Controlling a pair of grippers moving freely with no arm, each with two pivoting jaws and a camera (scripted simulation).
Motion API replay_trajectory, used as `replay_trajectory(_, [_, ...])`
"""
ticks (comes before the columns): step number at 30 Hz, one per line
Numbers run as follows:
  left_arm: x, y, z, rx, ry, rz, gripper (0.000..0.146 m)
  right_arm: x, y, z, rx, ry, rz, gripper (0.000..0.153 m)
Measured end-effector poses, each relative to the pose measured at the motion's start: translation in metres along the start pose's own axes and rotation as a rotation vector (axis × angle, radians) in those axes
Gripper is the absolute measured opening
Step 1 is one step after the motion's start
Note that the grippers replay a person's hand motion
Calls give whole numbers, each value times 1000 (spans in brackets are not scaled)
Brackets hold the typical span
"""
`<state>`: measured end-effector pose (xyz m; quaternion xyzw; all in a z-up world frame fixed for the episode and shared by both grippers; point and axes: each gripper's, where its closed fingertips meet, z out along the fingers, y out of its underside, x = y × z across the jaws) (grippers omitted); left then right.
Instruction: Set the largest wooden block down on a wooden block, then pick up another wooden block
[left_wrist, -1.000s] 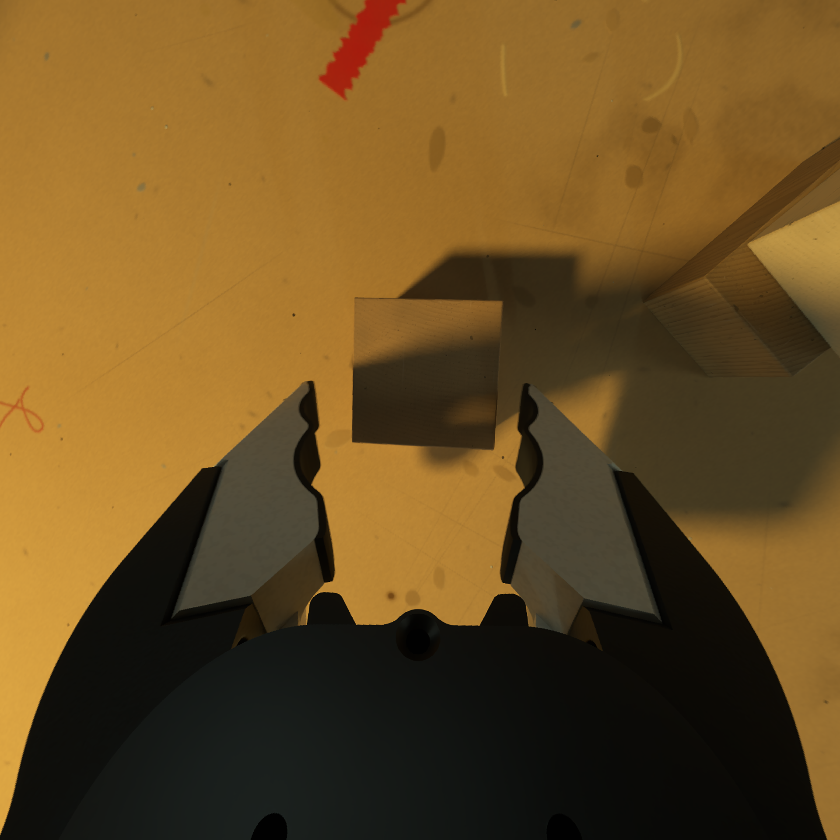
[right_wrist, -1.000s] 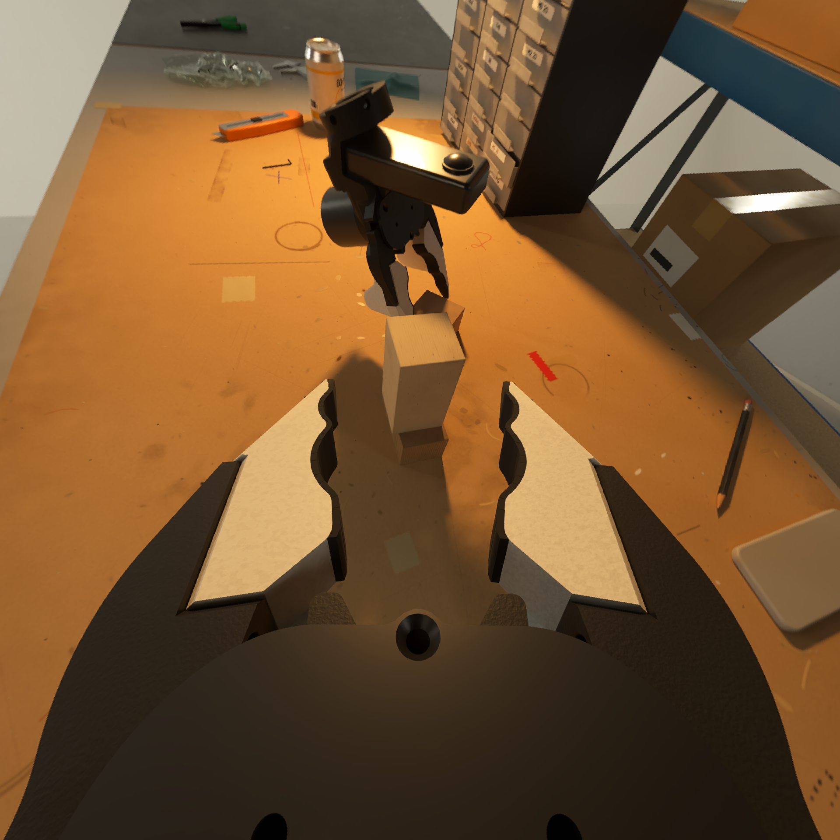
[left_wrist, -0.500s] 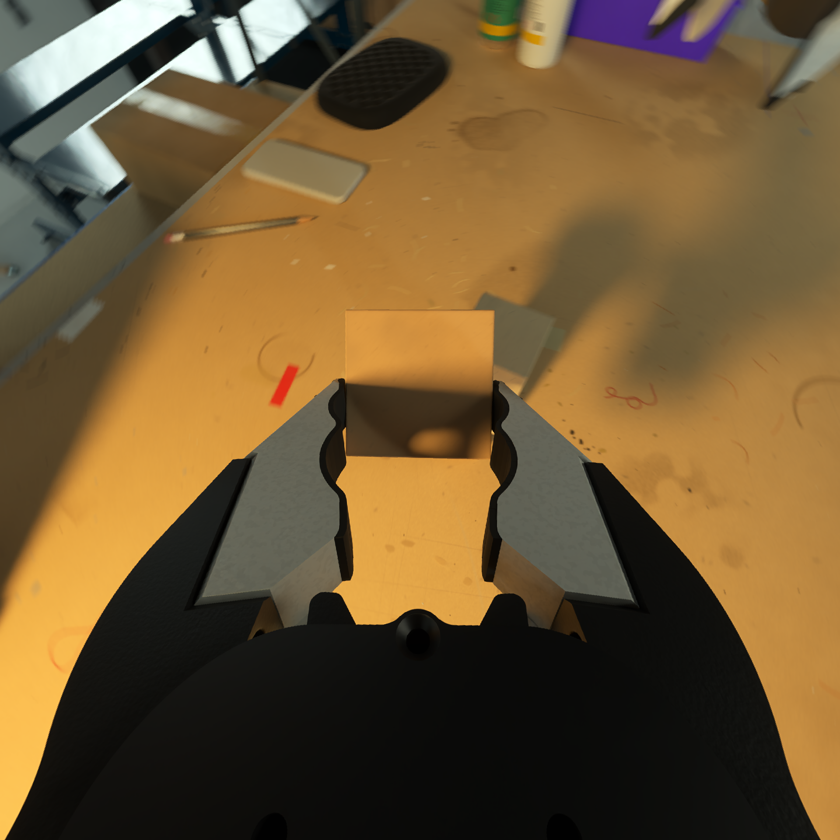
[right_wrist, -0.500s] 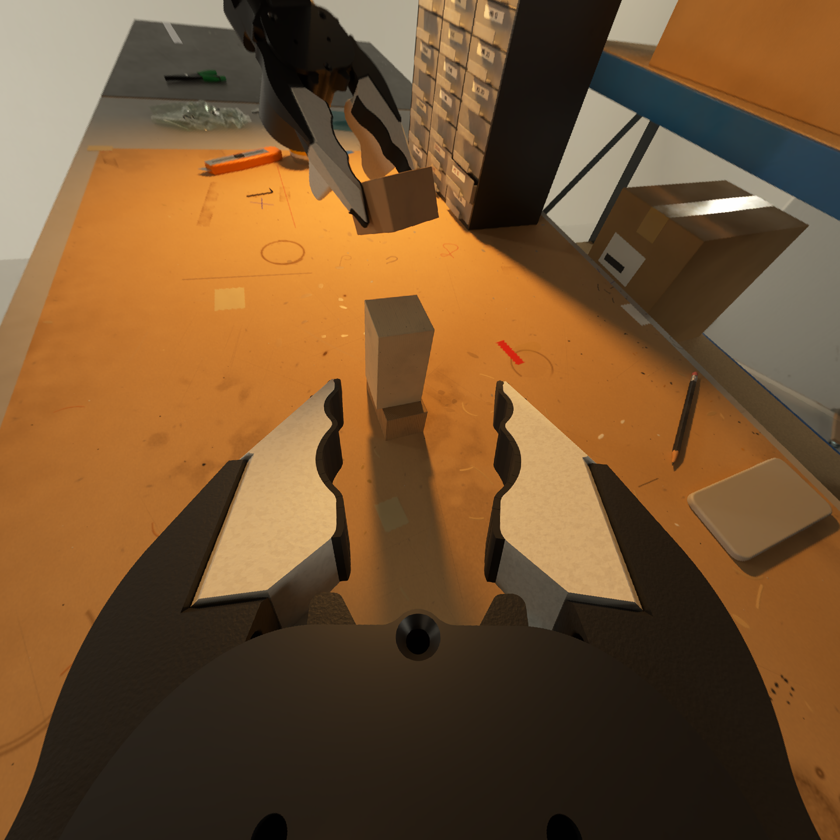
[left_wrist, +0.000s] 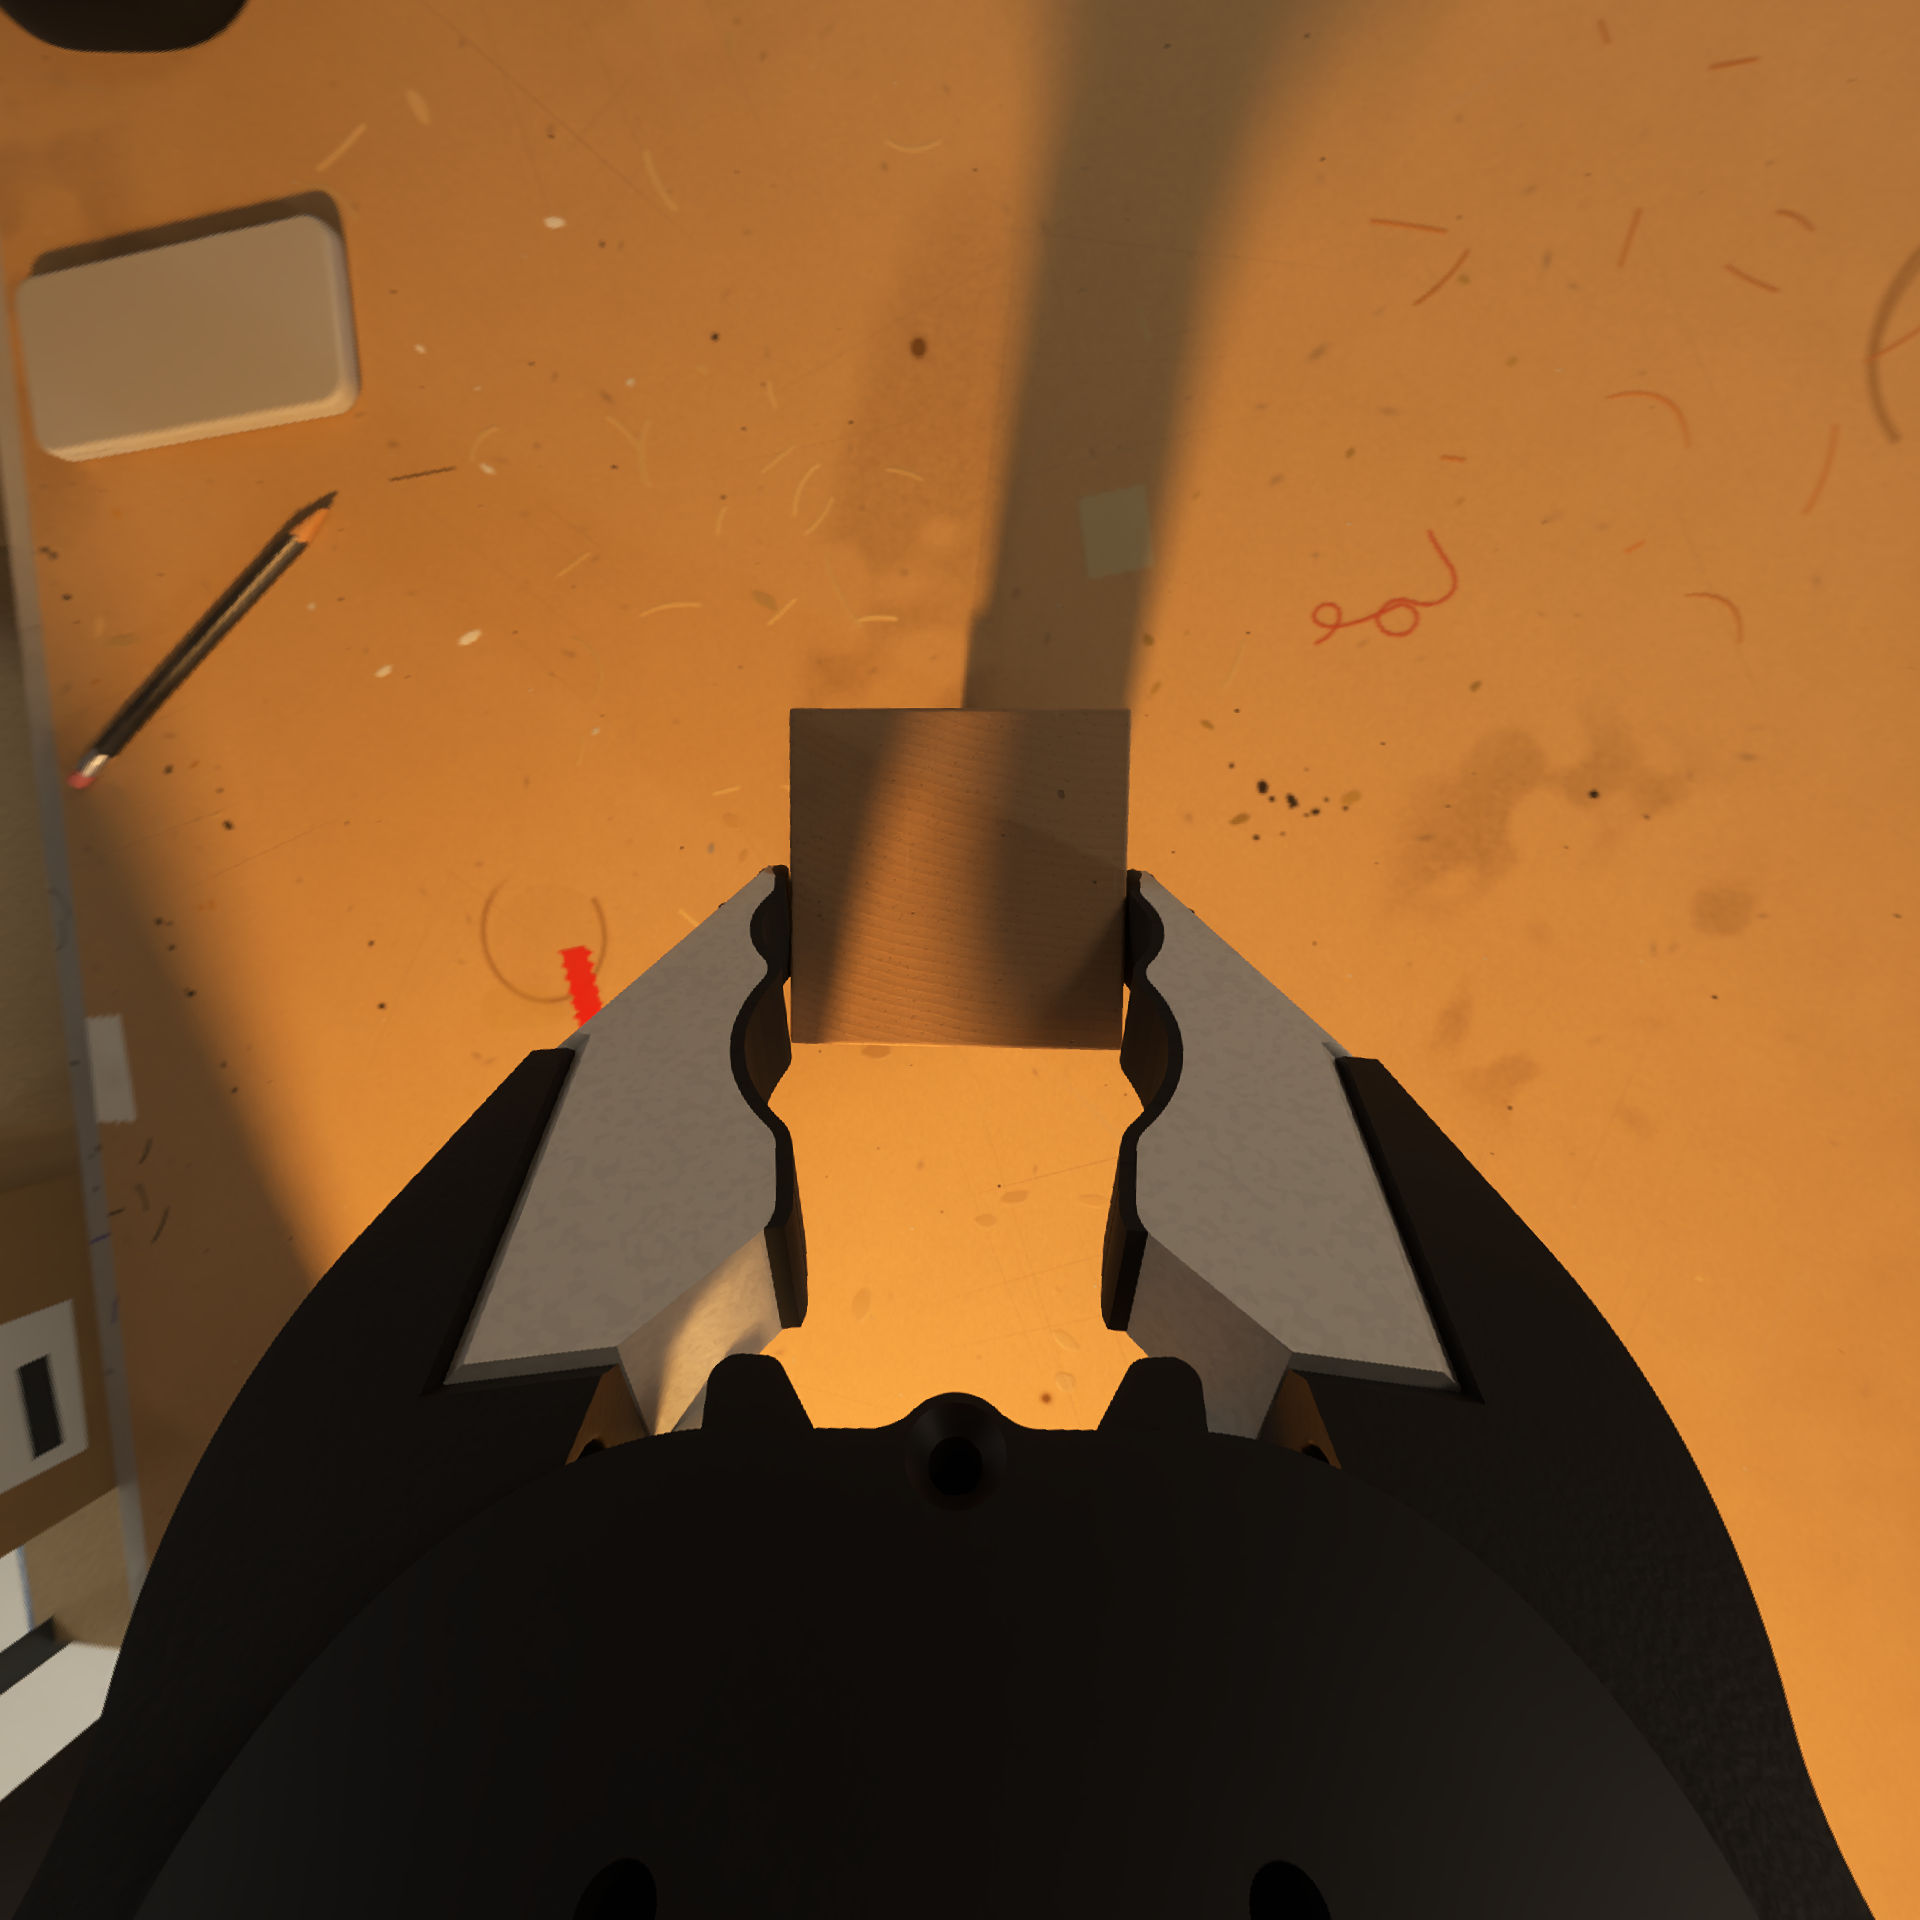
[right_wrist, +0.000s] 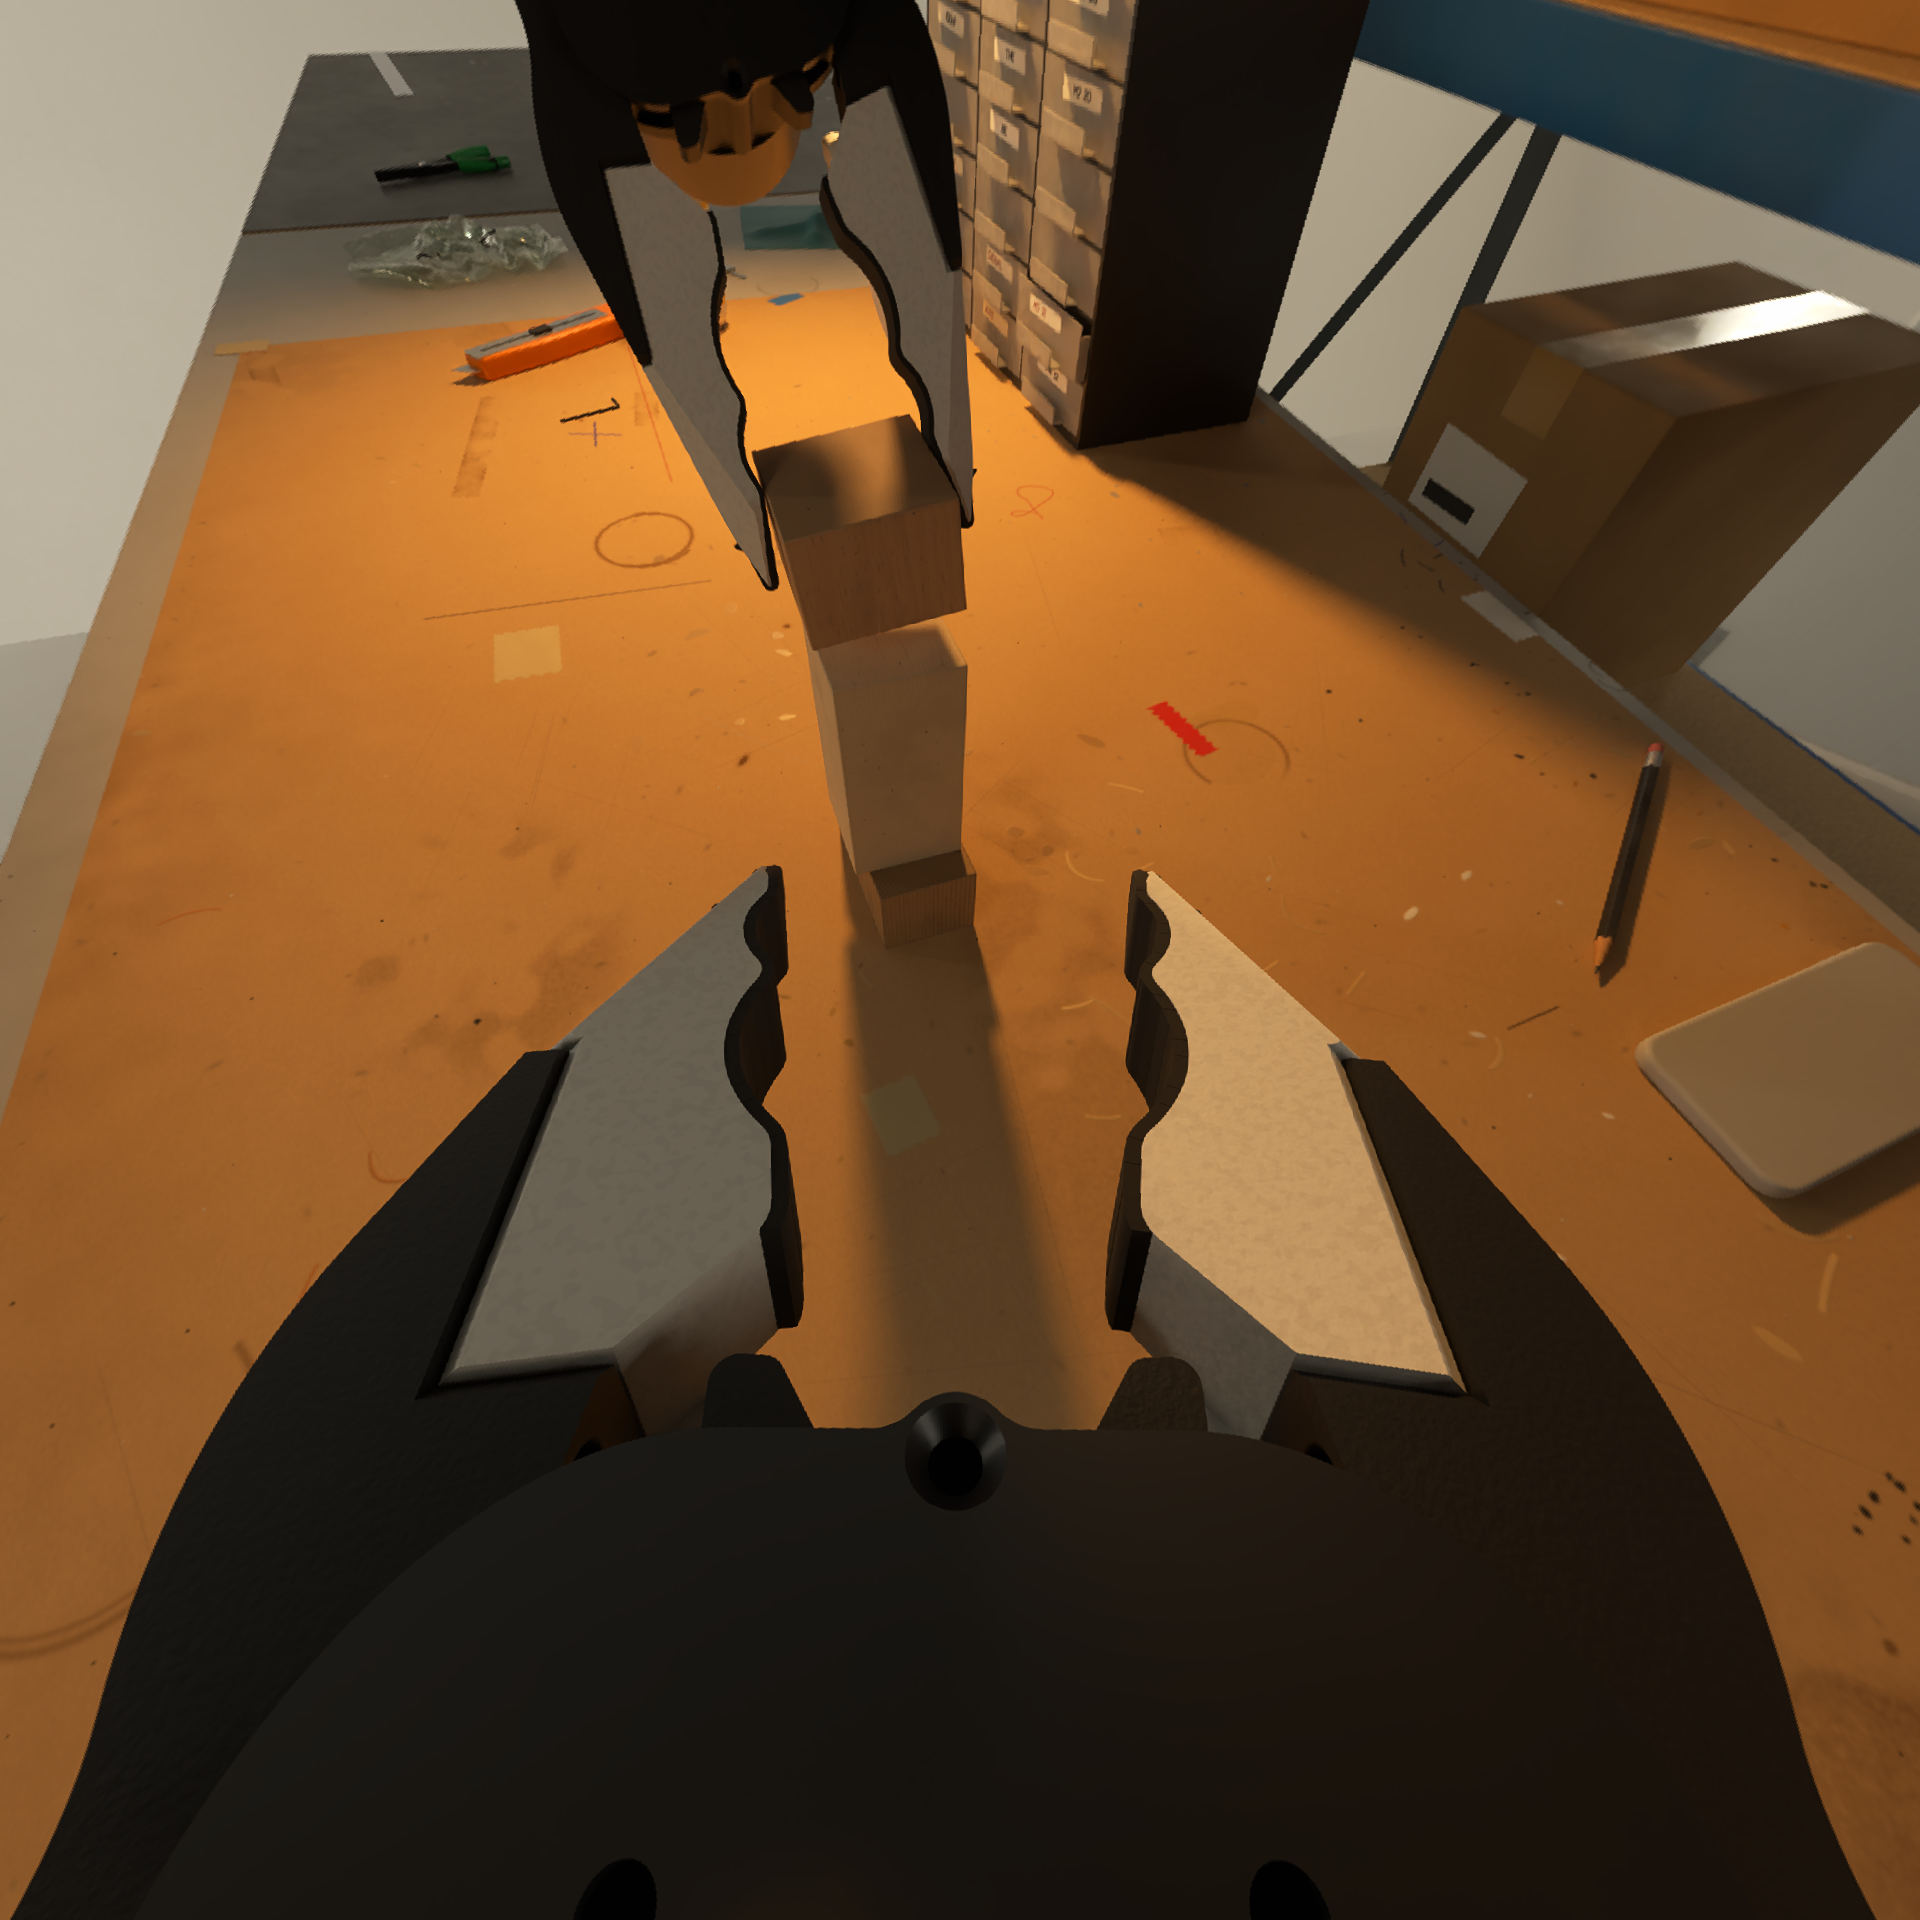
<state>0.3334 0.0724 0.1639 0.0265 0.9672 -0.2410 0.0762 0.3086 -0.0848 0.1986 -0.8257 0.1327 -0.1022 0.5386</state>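
My left gripper (left_wrist: 958, 883) is shut on a wooden cube (left_wrist: 958, 878) and points straight down. In the right wrist view this left gripper (right_wrist: 862, 540) holds the cube (right_wrist: 873, 540) just above a tall pale wooden block (right_wrist: 894, 748). The tall block stands upright on a small darker wooden block (right_wrist: 920, 899) on the orange table (right_wrist: 416, 831). Whether the cube touches the tall block I cannot tell. My right gripper (right_wrist: 956, 883) is open and empty, low over the table, a short way in front of the stack.
A pencil (right_wrist: 1626, 857) and a flat beige pad (right_wrist: 1808, 1065) lie to the right. A dark drawer cabinet (right_wrist: 1101, 208) stands at the back right, a cardboard box (right_wrist: 1662, 457) beyond the table edge. An orange knife (right_wrist: 545, 343) and crumpled plastic (right_wrist: 457, 249) lie far back.
My left gripper closed on the cube, lifted it, and carried it over the tall block's top, now pointing straight down. My right gripper backed away slightly, staying open.
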Motion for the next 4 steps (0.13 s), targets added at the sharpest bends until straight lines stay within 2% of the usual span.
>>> replay_trajectory(4, [0, 4, 2, -6, 22, 10, 63, 0, 5, 1, -16, -11, 10, 66])
